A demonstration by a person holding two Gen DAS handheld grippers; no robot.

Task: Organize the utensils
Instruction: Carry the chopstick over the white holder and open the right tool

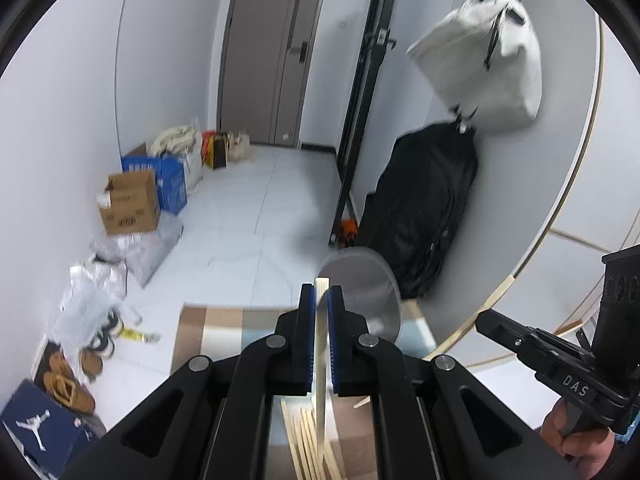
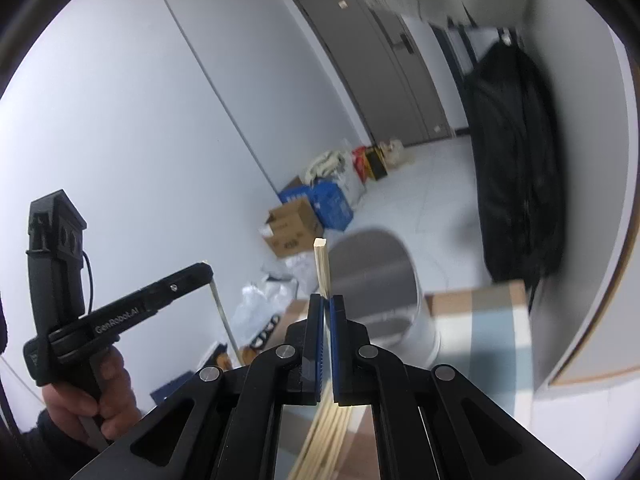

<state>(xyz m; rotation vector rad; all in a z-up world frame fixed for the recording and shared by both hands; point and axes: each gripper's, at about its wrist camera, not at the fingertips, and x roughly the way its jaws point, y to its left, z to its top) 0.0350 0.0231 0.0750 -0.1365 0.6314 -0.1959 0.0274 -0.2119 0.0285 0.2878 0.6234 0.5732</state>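
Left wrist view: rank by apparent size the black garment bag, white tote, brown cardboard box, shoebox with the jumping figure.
1. Black garment bag
2. White tote, close behind; it may hang nearer the camera, so the top two are unsure
3. Shoebox, cut off by the frame edge
4. Cardboard box, similar to the shoebox

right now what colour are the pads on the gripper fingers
Blue, ribbed pads on black fingers, clearest in the right wrist view, clamped on a pale wooden chopstick.
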